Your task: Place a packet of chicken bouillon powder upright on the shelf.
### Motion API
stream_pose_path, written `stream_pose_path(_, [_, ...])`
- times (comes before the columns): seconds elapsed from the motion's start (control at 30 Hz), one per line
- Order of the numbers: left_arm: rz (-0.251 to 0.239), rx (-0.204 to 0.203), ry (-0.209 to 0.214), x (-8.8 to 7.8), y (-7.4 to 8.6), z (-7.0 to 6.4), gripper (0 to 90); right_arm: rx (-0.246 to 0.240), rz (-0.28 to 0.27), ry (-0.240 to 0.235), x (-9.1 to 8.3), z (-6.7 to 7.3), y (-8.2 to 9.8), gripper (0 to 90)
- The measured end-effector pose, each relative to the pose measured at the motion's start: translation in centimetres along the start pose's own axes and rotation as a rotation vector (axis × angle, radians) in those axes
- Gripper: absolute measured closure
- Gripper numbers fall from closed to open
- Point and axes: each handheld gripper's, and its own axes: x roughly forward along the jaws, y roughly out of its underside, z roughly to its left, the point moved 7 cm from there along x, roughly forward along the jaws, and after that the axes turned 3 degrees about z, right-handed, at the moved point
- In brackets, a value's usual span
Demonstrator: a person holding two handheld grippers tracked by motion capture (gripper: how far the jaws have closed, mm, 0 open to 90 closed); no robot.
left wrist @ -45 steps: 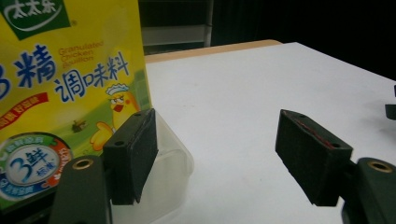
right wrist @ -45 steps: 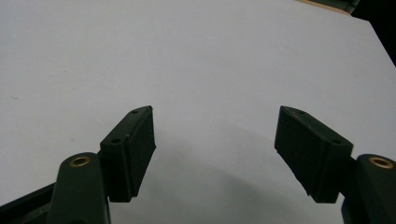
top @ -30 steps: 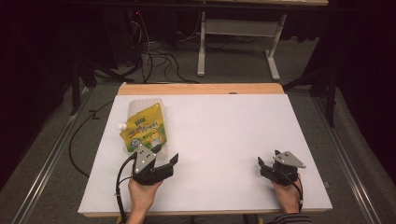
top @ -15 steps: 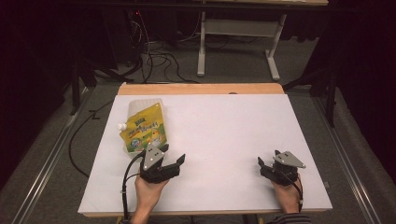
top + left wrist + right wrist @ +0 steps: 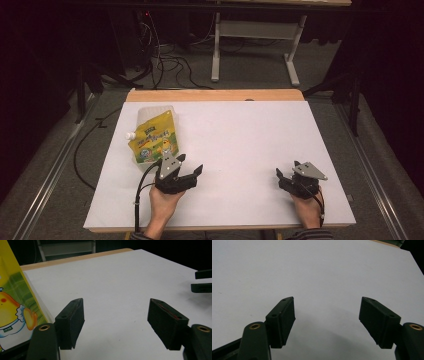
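Note:
A yellow-green spouted pouch (image 5: 152,140) with a cartoon chick print and a white cap (image 5: 131,135) lies flat on the white table (image 5: 240,135) at the left. My left gripper (image 5: 191,164) rests just in front and to the right of the pouch, open and holding nothing, pointing to the far right. In the left gripper view the pouch (image 5: 12,302) lies beside the left jaw, outside the open left gripper (image 5: 115,302). My right gripper (image 5: 286,169) sits near the front right edge. It is also open over bare table (image 5: 327,301).
The wooden table edge (image 5: 215,95) shows at the far side. Beyond it, cables (image 5: 165,62) lie on the floor by a white metal stand (image 5: 255,45). In the left gripper view the right gripper's jaws (image 5: 202,280) show at the far right.
My left gripper has shifted a little to the right and turned clockwise, away from the pouch. The pouch and the right gripper have stayed put.

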Motion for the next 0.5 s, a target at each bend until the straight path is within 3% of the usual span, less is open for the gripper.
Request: stream_pose_path(0.5, [0.009, 0.007, 0.034, 1.3, 0.1, -0.7, 30.0, 0.003, 0.003, -0.001, 0.0, 0.0, 0.0, 29.3])
